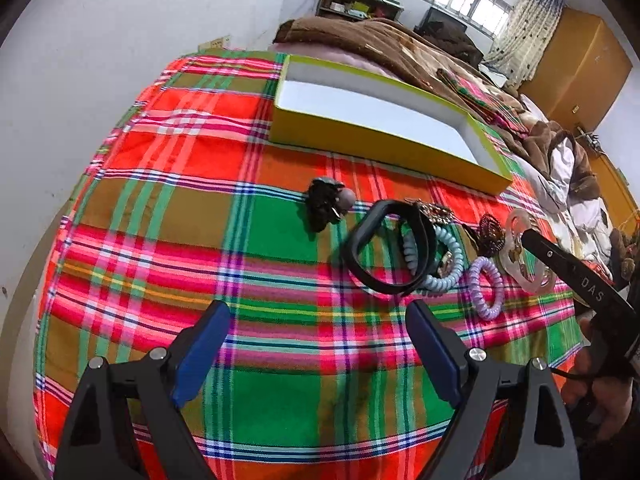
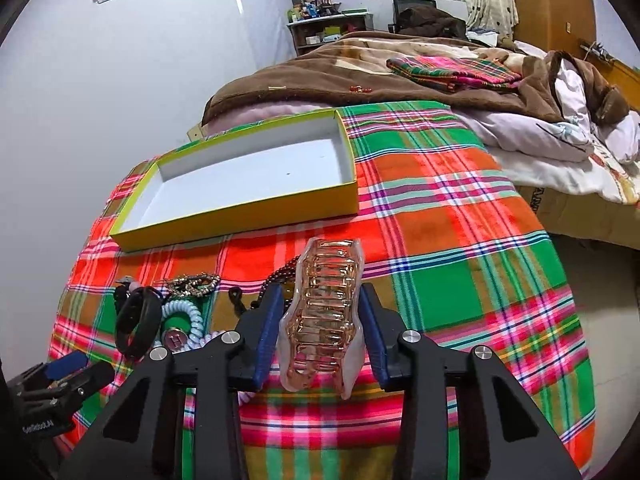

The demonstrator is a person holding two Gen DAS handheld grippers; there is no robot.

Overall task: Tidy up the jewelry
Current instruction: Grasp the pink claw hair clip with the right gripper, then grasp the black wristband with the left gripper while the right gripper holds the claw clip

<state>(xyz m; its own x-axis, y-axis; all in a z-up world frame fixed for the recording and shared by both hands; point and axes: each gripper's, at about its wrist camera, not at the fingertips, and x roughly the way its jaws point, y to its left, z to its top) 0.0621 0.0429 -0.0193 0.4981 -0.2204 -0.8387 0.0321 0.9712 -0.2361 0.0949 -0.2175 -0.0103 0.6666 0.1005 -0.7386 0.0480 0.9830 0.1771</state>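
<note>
My right gripper (image 2: 320,300) is shut on a translucent pink hair claw clip (image 2: 322,312); the clip also shows in the left wrist view (image 1: 528,256), low over the cloth. My left gripper (image 1: 318,312) is open and empty, above the plaid cloth just short of a black band (image 1: 384,256). Beside the band lie a pale blue coil tie (image 1: 444,264), a purple coil tie (image 1: 486,288), a black hair clip (image 1: 326,202), dark beads (image 1: 490,232) and a gold chain (image 1: 434,210). An empty yellow box (image 1: 376,140) with a white inside lies beyond them (image 2: 240,220).
The plaid cloth (image 1: 200,240) covers a bed beside a white wall (image 1: 80,100). A brown blanket (image 2: 360,76), a folded plaid cloth (image 2: 452,68) and white bedding (image 2: 560,136) lie behind the box. The bed edge drops off at right (image 2: 580,264).
</note>
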